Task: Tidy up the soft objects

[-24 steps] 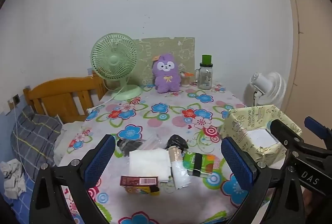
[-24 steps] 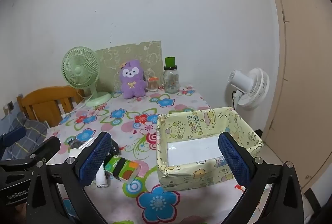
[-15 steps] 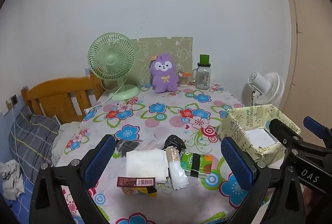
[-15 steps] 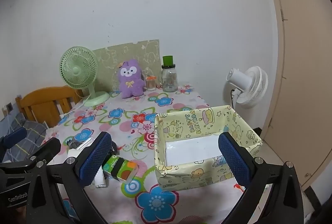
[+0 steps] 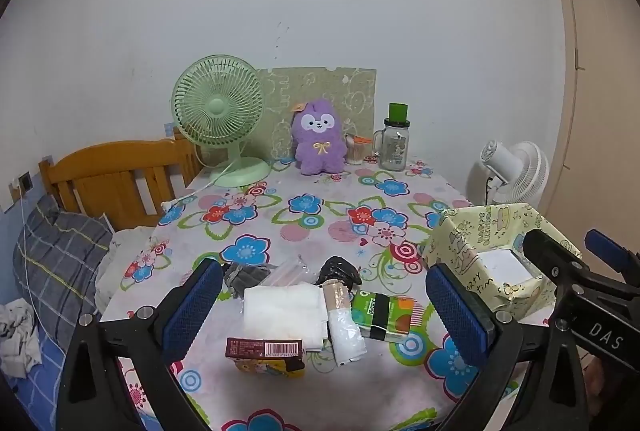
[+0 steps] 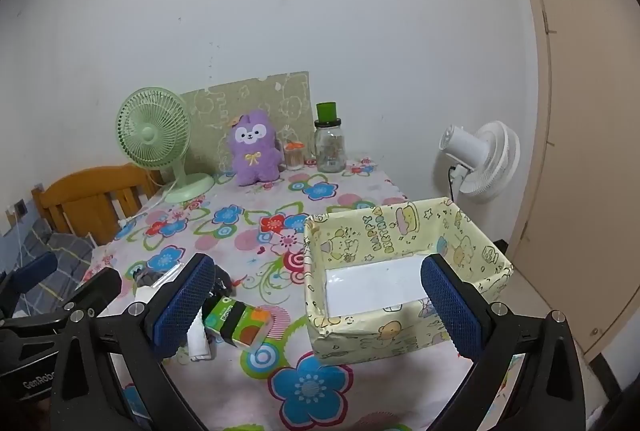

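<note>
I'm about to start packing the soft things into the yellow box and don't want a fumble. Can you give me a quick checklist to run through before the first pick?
1. Left tongs open and empty: ok.
2. Right tongs open and empty: ok.
3. Yellow box upright, with nothing in it but its white floor: ok.
4. White folded cloth reachable between the left tongs' pads: ok, though the white roll lies against its right edge.
5. Green tissue pack lying free: cannot tell; the left pad of the right tongs hides its near end.
6. Small carton in front of the cloth, in the way of a low approach: not ok.
</note>
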{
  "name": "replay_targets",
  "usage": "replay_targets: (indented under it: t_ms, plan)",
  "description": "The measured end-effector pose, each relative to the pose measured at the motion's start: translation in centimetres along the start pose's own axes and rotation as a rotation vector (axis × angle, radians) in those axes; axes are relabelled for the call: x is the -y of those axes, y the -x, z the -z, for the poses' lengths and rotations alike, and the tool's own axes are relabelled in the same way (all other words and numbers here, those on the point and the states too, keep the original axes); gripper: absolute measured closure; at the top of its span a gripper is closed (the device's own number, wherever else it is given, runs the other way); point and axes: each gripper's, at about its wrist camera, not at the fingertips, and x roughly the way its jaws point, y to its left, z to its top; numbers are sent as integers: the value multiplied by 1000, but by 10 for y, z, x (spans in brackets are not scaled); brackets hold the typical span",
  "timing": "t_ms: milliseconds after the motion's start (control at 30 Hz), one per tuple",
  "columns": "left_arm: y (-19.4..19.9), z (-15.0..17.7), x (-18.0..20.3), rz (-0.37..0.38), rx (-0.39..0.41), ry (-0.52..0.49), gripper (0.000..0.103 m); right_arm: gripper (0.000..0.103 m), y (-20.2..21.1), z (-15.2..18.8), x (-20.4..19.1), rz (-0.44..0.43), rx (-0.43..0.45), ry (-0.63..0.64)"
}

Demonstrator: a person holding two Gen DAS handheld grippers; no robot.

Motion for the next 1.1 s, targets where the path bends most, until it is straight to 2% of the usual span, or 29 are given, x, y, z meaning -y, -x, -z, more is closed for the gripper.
replay_targets:
  t_ms: [167, 333, 1100]
  plan:
    - [1, -1, -2, 0, 9, 10, 1, 0, 0, 2, -3, -1, 3, 10]
    - [1, 1, -4, -49, 16, 11, 1, 0, -1, 3, -6, -7, 0, 23]
    - [0, 1, -5, -50, 11, 17, 1, 0, 0, 1, -9, -15, -10, 38]
